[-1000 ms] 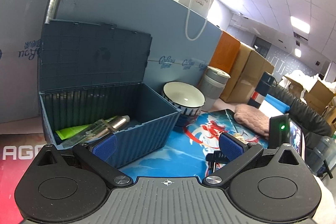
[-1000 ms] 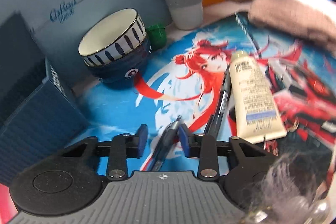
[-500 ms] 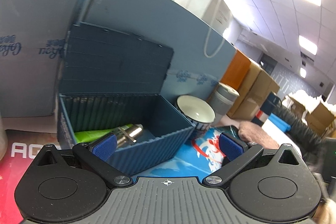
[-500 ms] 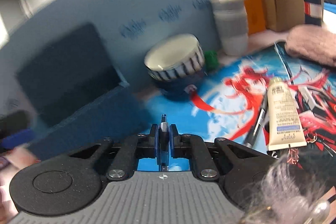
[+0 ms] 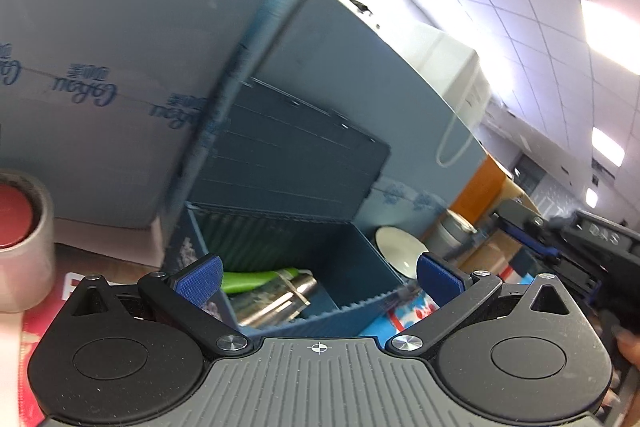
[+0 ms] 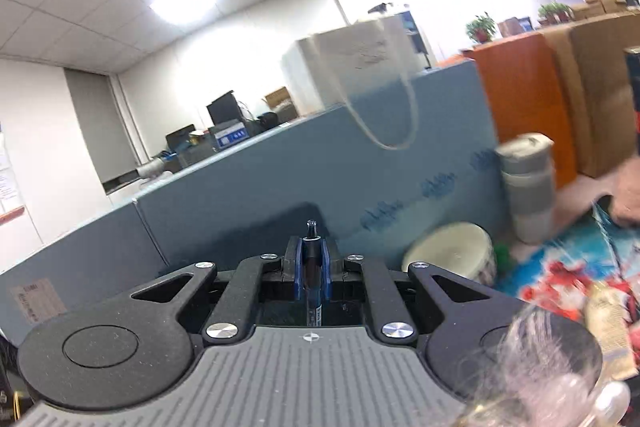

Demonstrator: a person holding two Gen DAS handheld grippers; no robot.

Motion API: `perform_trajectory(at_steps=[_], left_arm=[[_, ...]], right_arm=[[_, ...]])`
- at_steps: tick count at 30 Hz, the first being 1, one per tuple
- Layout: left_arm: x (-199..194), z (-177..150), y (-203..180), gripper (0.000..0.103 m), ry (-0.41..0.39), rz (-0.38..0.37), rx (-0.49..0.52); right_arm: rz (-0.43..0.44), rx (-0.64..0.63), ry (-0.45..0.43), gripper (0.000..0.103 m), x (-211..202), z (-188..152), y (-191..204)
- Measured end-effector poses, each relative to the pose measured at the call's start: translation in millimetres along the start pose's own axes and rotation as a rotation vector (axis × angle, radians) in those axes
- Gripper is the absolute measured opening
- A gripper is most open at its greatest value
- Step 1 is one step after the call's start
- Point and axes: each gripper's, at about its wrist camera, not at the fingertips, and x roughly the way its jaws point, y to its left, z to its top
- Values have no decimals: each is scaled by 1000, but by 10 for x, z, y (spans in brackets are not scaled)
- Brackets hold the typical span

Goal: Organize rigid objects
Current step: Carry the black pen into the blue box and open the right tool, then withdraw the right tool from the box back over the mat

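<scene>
My right gripper (image 6: 311, 259) is shut on a dark pen (image 6: 311, 241), held up in the air with its tip pointing forward. My left gripper (image 5: 318, 273) is open and empty, just in front of the open blue storage box (image 5: 360, 307). The box's lid (image 5: 288, 163) stands upright. Inside lie a green tube (image 5: 256, 277) and a clear bottle with a metal cap (image 5: 280, 297). The right gripper also shows at the right edge of the left wrist view (image 5: 568, 251). A cream tube (image 6: 608, 323) lies on the printed mat (image 6: 560, 275).
A striped bowl (image 6: 452, 251) and a grey lidded cup (image 6: 528, 187) stand by the blue bag wall (image 6: 320, 167). A roll of tape (image 5: 20, 239) sits at the far left. Cardboard boxes (image 6: 592, 87) stand behind.
My right gripper closed on the pen, lifted it off the mat and tilted upward. My left gripper swung left and tilted up, staying open near the box.
</scene>
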Motion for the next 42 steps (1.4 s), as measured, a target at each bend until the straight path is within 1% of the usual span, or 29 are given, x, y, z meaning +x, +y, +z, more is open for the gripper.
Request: perform_trajectory(at_steps=[1, 4, 6, 10, 12, 15, 19, 21, 22, 23, 24, 25, 26, 27, 28, 30, 34, 38, 42], left_arm=[[-12, 9, 21, 103, -6, 4, -6], [-32, 34, 67, 103, -18, 26, -13], [-39, 51, 96, 103, -23, 42, -16], [-72, 73, 113, 103, -47, 106, 7], [-79, 85, 144, 103, -52, 110, 3], [-67, 89, 195, 103, -46, 112, -16], [-27, 80, 211, 103, -32, 109, -18], [-14, 85, 207, 103, -30, 109, -18], [-14, 86, 206, 103, -30, 107, -17], [-20, 83, 206, 103, -31, 106, -18], [-23, 84, 204, 103, -32, 103, -19], [-24, 88, 200, 103, -33, 99, -19], [-33, 87, 194, 103, -35, 95, -19], [-39, 88, 193, 103, -37, 90, -19], [-47, 90, 185, 103, -39, 85, -18], [-66, 87, 156, 103, -46, 79, -11], [-88, 69, 53, 103, -49, 74, 24], [-114, 23, -124, 103, -45, 51, 93], [-143, -50, -335, 103, -51, 21, 164]], right_arm=[[11, 10, 0, 10, 82, 8, 33], [55, 64, 42, 10, 413, -37, 93], [78, 113, 89, 10, 655, -116, 102], [109, 244, 200, 10, 1073, -354, 60], [128, 280, 249, 10, 1231, -457, 58], [102, 284, 279, 10, 1344, -590, 102], [90, 286, 324, 10, 1464, -669, 85], [66, 276, 332, 14, 1479, -681, 87], [47, 270, 328, 16, 1476, -677, 87], [44, 264, 319, 24, 1455, -661, 87], [49, 266, 308, 29, 1441, -637, 75], [57, 273, 297, 41, 1420, -607, 62], [58, 280, 289, 60, 1395, -574, 51], [51, 290, 280, 67, 1359, -541, 39], [48, 297, 268, 72, 1302, -502, 7], [41, 304, 249, 73, 1215, -445, -39], [52, 318, 220, 85, 923, -420, -151], [48, 329, 171, 86, 524, -392, -370], [56, 396, 144, 88, 135, -349, -710]])
